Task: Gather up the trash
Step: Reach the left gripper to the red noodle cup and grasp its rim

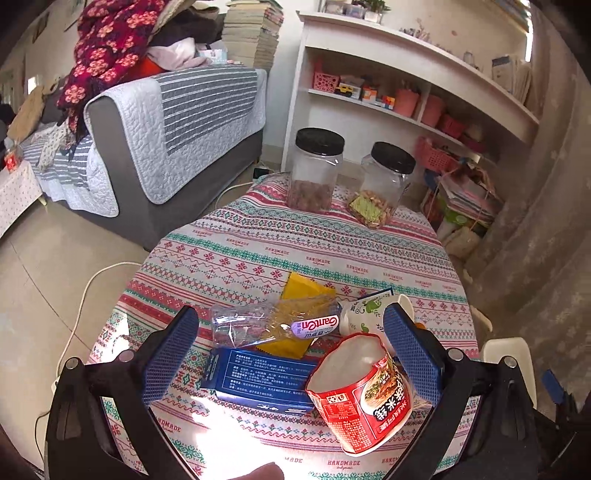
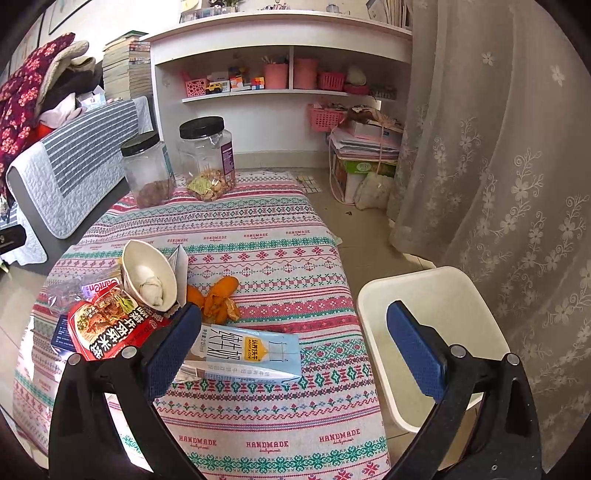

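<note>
**Trash scattered on a patterned table, both tongs spread and empty**

Surface and room. A table under a striped cloth [image 2: 266,236] printed "HANDMADE" fills both views. Beyond its far edge stand a white shelf unit [image 2: 280,37] with pink baskets and toys, a grey sofa [image 1: 155,147] under a quilted cover and piled blankets, and a stack of books [image 1: 251,33]. A lace curtain [image 2: 498,147] hangs to the right of the right tongs. A white cable [image 1: 85,291] runs over the tiled floor, left of the left tongs.

Left tongs [image 1: 291,354]. The jaws stand wide apart, holding nothing. Between them lie a red noodle cup [image 1: 362,398] on its side, just inside the right finger, a blue box [image 1: 258,380], a clear wrapper [image 1: 273,325] and, beyond it, a yellow packet [image 1: 306,295]. A paper cup [image 1: 362,314] lies just ahead of the right finger.

Right tongs [image 2: 293,343]. The jaws are likewise released and empty. A milk carton [image 2: 251,354] lies flat between them, touching or passing behind the left finger; which cannot be told. Orange peel [image 2: 221,299] lies just ahead of that finger. The white bin [image 2: 436,295] stands on the floor beside the table, behind the right finger, which hides part of it.

Other items. Two black-lidded jars [image 1: 317,170] stand at the far edge, well apart from both tongs.
</note>
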